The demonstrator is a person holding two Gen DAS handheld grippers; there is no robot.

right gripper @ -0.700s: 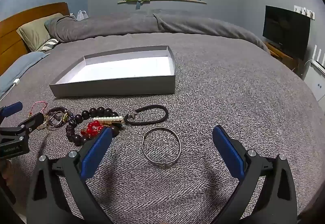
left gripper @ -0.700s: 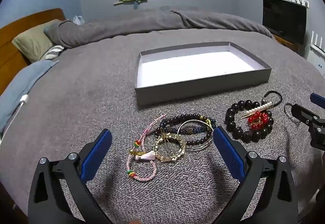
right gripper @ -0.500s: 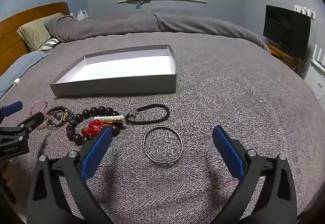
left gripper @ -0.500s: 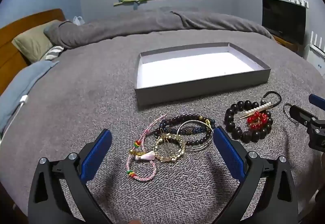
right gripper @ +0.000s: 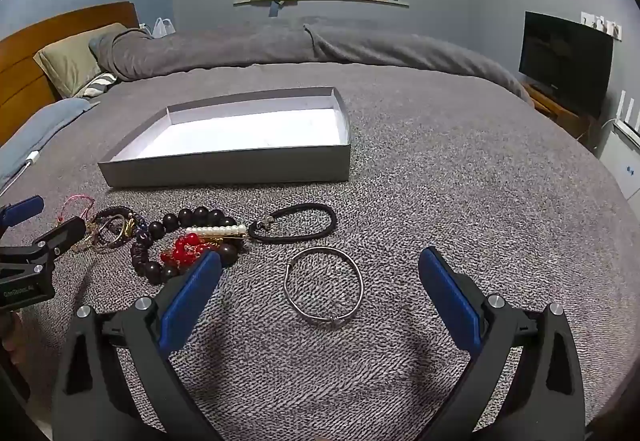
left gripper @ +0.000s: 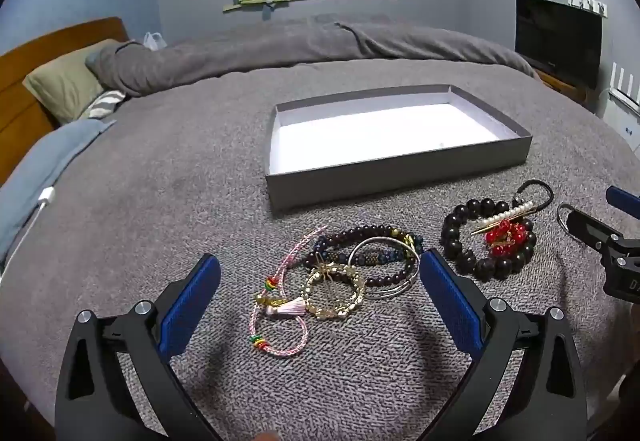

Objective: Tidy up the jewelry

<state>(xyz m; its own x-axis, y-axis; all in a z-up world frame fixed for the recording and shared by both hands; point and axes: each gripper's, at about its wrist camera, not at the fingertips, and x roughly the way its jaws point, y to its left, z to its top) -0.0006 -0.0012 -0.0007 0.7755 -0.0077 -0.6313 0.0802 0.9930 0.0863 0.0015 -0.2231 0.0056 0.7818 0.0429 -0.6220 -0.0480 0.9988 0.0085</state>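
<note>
An empty grey box [left gripper: 396, 171] with a white inside stands on the grey bed; it also shows in the right wrist view [right gripper: 228, 165]. Jewelry lies in front of it. My left gripper [left gripper: 320, 297] is open and empty, hovering over a pile with a pink cord bracelet [left gripper: 276, 321], a gold bracelet [left gripper: 334, 291] and a silver bangle [left gripper: 384, 267]. A big dark bead bracelet [left gripper: 486, 241] with red beads lies to its right. My right gripper [right gripper: 320, 293] is open and empty above a silver bangle [right gripper: 324, 289]. A black cord bracelet [right gripper: 296, 227] lies beyond it.
Rolled grey duvet [left gripper: 280, 53] and pillows [left gripper: 64, 81] lie at the far side of the bed. A white charger cable [left gripper: 40, 205] lies at the left. A TV [right gripper: 568, 57] stands at the right. The other gripper shows at each view's edge [left gripper: 608, 241].
Both grippers have drifted slightly; the jewelry sits a little lower and nearer in both views. Nothing was grasped or moved.
</note>
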